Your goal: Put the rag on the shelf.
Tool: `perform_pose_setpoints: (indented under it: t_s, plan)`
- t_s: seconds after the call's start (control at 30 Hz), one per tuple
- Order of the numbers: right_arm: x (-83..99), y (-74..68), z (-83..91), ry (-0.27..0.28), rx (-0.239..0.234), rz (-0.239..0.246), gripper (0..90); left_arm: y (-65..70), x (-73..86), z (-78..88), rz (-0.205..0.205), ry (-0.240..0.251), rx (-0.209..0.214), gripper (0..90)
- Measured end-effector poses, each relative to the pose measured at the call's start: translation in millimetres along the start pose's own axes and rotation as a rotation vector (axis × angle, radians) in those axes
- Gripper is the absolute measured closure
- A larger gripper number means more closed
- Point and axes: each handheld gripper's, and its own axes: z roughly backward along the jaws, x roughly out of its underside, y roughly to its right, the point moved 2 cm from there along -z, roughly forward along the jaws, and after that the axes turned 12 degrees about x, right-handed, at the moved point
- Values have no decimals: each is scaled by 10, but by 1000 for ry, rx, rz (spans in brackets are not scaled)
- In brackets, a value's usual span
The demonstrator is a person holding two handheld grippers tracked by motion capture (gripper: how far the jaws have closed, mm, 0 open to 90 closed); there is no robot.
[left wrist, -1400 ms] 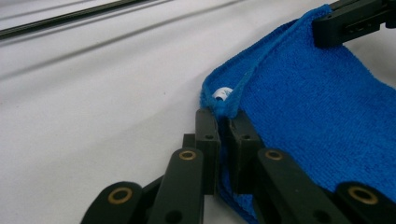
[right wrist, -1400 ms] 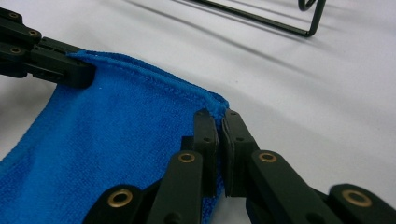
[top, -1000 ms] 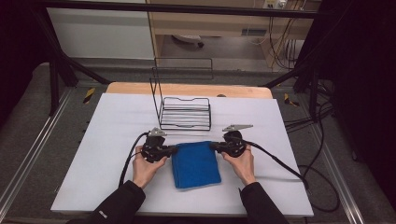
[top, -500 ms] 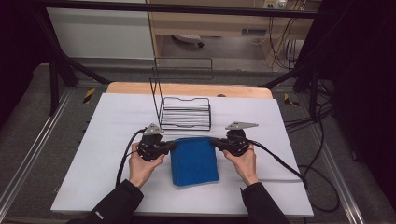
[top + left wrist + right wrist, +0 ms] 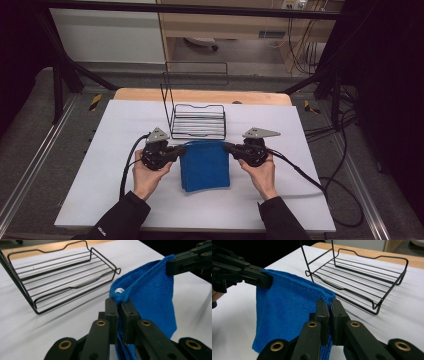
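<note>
Blue towel (image 5: 205, 165): I am pinching one top corner in each tongs, left (image 5: 181, 150) and right (image 5: 228, 148), keeping it spread to clear the surface (image 5: 100, 145) before the wire basket (image 5: 198, 121).

A folded blue terry-cloth towel (image 5: 205, 165) hangs by its two upper corners, one pinched in my left gripper (image 5: 176, 151), the other in my right gripper (image 5: 227, 148). Its top edge stretches level between them, layers draping down, the lower end near the white tabletop, just before the wire rack.
</note>
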Motion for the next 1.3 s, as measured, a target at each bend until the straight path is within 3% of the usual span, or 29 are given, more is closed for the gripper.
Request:
perform_pose_setpoints:
  t_s: [0.43, 1.3]
  plan:
    - [-115, -48, 147, 78, -1, 15, 869, 127, -106, 128, -53, 56, -8, 848]
    - [-401, -236, 487, 239, 31, 51, 873, 247, -392, 367, -107, 184, -8, 849]
